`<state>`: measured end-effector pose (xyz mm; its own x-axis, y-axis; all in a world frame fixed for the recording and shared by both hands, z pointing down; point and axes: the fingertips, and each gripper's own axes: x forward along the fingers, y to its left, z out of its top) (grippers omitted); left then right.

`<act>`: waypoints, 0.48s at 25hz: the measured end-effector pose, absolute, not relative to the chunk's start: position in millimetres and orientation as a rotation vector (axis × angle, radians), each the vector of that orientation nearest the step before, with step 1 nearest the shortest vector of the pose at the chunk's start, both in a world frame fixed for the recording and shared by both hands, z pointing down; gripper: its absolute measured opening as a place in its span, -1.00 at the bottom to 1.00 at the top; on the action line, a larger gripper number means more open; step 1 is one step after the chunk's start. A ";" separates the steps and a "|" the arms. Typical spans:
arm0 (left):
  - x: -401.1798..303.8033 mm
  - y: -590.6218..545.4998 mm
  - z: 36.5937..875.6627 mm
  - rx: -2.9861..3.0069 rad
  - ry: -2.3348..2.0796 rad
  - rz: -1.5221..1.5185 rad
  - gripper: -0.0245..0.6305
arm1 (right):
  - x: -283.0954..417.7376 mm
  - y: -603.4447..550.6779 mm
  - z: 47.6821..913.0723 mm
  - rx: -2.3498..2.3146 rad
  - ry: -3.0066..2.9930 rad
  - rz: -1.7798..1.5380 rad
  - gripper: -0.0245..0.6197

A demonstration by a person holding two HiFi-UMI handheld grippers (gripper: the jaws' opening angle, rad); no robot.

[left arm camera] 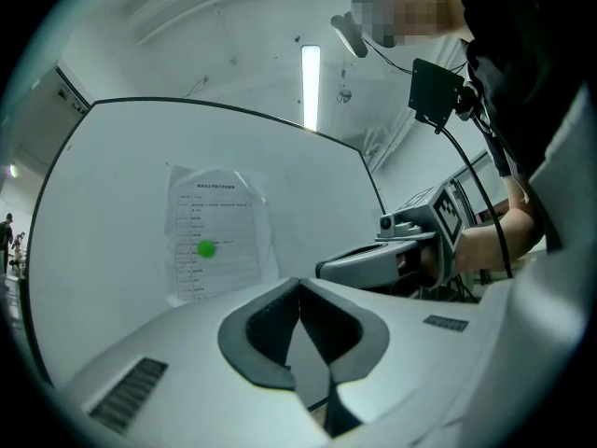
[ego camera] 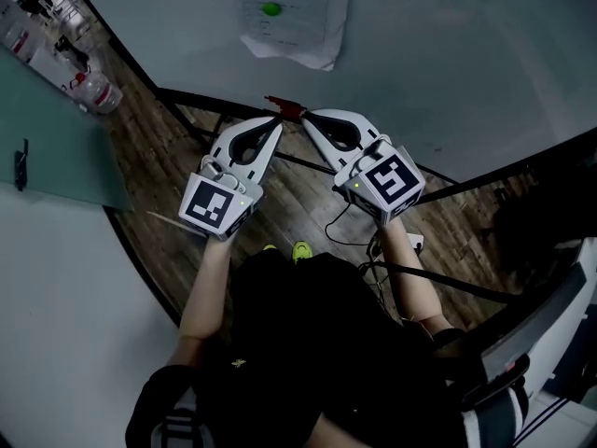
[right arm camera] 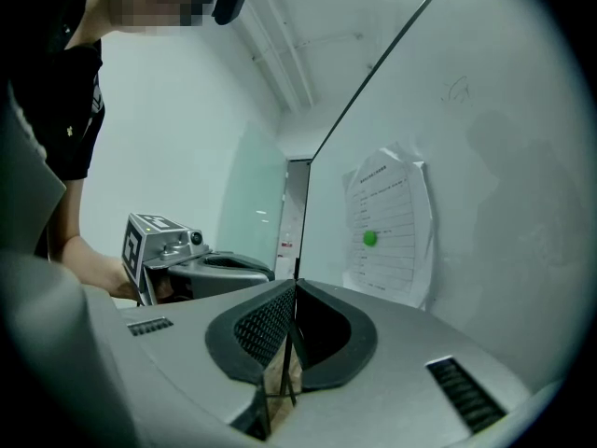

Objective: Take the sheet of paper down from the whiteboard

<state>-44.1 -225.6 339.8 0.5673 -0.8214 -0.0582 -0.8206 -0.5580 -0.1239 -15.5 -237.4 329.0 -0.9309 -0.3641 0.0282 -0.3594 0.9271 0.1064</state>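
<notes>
Since a green magnet (ego camera: pixel 270 9) pins the sheet of paper (ego camera: pixel 298 26) at top centre, the left gripper (ego camera: pixel 277 121) and right gripper (ego camera: pixel 307 119) hang below, clenched empty.

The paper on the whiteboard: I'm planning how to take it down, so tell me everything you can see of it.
The paper is a white sheet printed with rows of text too small to read. It hangs flat against the whiteboard, its edges wrinkled and one lower corner lifting a little. A round green dot, probably a magnet, sits near its middle and seems to pin it. Nothing else touches it: the left gripper and right gripper are shut, empty and short of it.
</notes>
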 end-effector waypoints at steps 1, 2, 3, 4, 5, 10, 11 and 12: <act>-44.8 -228.2 338.5 -2.650 1.406 -0.014 -0.86 | -15.2 -240.6 329.1 0.570 -3.036 -0.150 -0.90; -46.3 -230.8 337.2 -2.642 1.412 -0.018 -0.86 | -15.8 -243.4 329.2 0.567 -3.036 -0.144 -0.90; -48.5 -233.7 335.9 -2.636 1.417 -0.020 -0.86 | -17.0 -245.8 329.2 0.563 -3.037 -0.136 -0.90; -50.7 -236.6 334.5 -2.631 1.422 -0.023 -0.86 | -18.4 -248.2 328.6 0.560 -3.039 -0.127 -0.90; -53.0 -239.6 333.3 -2.628 1.425 -0.025 -0.86 | -19.8 -250.8 327.7 0.559 -3.042 -0.120 -0.90; -64.3 -255.3 329.1 -2.622 1.414 -0.030 -0.86 | -29.3 -267.0 323.9 0.572 -3.044 -0.138 -0.90; -66.7 -258.9 328.5 -2.623 1.408 -0.027 -0.86 | -31.7 -270.6 323.9 0.581 -3.043 -0.137 -0.90; -69.1 -262.3 328.5 -2.624 1.402 -0.027 -0.86 | -34.2 -273.8 324.4 0.591 -3.041 -0.131 -0.90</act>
